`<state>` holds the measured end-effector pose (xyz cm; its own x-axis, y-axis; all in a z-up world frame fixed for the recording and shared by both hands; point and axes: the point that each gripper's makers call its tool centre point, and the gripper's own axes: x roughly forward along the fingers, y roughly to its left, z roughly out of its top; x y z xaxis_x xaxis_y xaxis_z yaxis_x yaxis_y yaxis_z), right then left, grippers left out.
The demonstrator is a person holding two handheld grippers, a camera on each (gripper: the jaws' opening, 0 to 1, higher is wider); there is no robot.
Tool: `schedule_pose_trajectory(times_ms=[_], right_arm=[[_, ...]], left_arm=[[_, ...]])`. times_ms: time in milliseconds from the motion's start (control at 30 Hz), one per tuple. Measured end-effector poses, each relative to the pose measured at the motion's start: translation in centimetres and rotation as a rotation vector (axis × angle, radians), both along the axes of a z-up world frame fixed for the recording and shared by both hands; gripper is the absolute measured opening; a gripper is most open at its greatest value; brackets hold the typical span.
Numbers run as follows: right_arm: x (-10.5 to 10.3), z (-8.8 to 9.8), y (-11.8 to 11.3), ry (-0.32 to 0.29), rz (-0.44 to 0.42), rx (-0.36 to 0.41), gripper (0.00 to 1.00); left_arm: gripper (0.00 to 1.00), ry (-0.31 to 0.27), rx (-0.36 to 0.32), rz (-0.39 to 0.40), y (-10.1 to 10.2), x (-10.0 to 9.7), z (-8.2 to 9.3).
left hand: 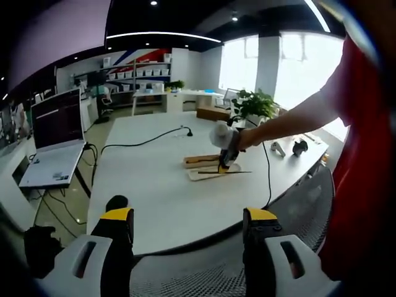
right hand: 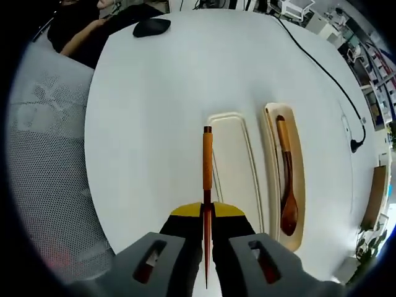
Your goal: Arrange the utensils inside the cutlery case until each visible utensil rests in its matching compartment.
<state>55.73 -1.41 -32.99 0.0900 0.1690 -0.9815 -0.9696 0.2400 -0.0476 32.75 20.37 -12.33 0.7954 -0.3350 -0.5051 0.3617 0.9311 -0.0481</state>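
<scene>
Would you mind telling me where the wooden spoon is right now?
In the right gripper view, the wooden spoon lies in the case's right-hand compartment, beside the empty compartment under the chopsticks clamped in the right hand-held gripper.

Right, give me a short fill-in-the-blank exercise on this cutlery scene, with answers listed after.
1. The right gripper is shut on a pair of ____.
2. The wooden spoon lies inside the ____ half of the cutlery case.
3. The left gripper hangs over the table with its jaws ____.
4. Near the table's far left edge sits an open ____.

Missing words: chopsticks; right; open; laptop
</scene>
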Motion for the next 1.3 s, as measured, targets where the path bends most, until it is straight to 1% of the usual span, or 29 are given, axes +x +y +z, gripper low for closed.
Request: schedule_pose_trajectory(times_ms=[167,300,333,500,633,667,833,900,1000,1067,1233,1300], right_arm=[[0.2,0.7,-0.2,-0.007,-0.001,0.005,0.01],[0.0,1.4,-0.3,-0.007,-0.006,0.009,0.01],[-0.3,1.9,-0.4,-0.009,-0.008,0.015,0.01],[-0.5,2.1,-0.8,-0.007,-0.002,0.012,0.01],[-0.1,3.2,-1.1,-0.013,0.006,0.017,0.01],[-0.1,3.7,-1.2,-0.016,0.006,0.019,0.01],[0.2,4.7,-1.5,-0.023,0.007,0.023,0.01],[0.4,4.9,-1.5,-0.022,0.002,0.029,0.01],[0.8,4.7,-1.6,-0.016,-0.007,0.036,0.01],[0.7,4.6,-1.7,-0.013,-0.005,0.034,0.01],[0.8,4.6,-1.9,-0.027,0.025,0.018,0.01],[0.6,4.7,-1.8,-0.020,0.029,0.021,0.01]], left_arm=[[0.74,0.001,0.001,-0.003,0.1,0.0,0.0],[0.74,0.001,0.010,-0.014,0.0,0.1,0.2],[0.74,0.001,0.007,-0.015,0.0,0.2,0.2],[0.74,-0.005,0.006,-0.025,-0.2,0.4,0.5],[0.74,-0.003,0.009,-0.031,-0.3,0.5,0.4],[0.74,-0.002,0.006,-0.031,-0.3,0.5,0.4],[0.74,-0.008,0.011,-0.040,-0.5,0.7,0.7],[0.74,-0.011,0.015,-0.043,-0.6,0.8,0.9],[0.74,-0.013,0.021,-0.049,-0.6,0.9,1.1],[0.74,-0.012,0.024,-0.050,-0.5,0.9,1.1],[0.74,-0.013,0.021,-0.037,-0.1,0.7,1.0],[0.74,-0.004,0.017,-0.032,-0.1,0.6,0.7]])
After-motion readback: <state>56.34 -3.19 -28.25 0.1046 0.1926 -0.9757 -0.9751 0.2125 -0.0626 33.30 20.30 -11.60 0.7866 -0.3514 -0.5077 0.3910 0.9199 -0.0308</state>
